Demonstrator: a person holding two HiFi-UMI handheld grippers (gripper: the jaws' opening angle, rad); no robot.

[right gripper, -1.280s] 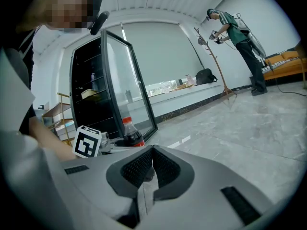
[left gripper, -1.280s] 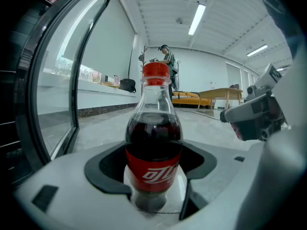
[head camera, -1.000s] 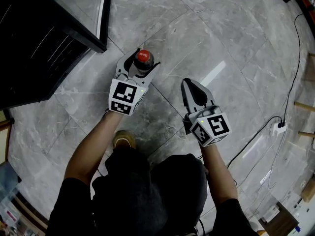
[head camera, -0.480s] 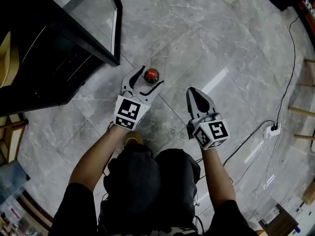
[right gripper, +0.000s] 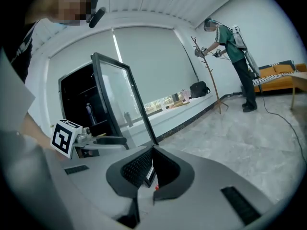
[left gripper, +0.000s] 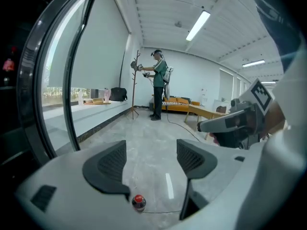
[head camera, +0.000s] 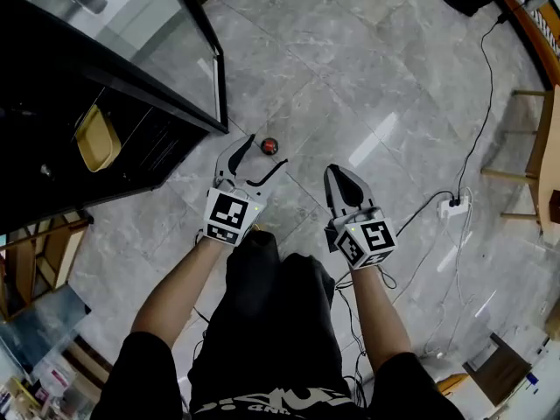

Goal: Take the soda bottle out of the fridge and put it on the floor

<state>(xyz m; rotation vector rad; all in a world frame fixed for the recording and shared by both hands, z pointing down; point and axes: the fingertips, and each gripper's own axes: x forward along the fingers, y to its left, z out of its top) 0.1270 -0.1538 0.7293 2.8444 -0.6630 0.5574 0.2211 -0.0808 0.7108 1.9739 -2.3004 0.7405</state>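
Soda bottle [head camera: 269,146] upright on floor [head camera: 376,77], at 12 o'clock beyond open, empty left gripper [left gripper: 151,159]; right gripper [head camera: 339,173] closed, empty.

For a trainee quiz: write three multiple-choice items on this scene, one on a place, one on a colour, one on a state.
1. Where is the soda bottle? A on the floor; B inside the fridge; C held between fingers.
2. Its cap is: A blue; B green; C red.
3. The right gripper is: A open; B shut, empty; C shut on the bottle.
Key: A, it stands alone on the floor; C, red shows from above; B, its fingers meet with nothing between.
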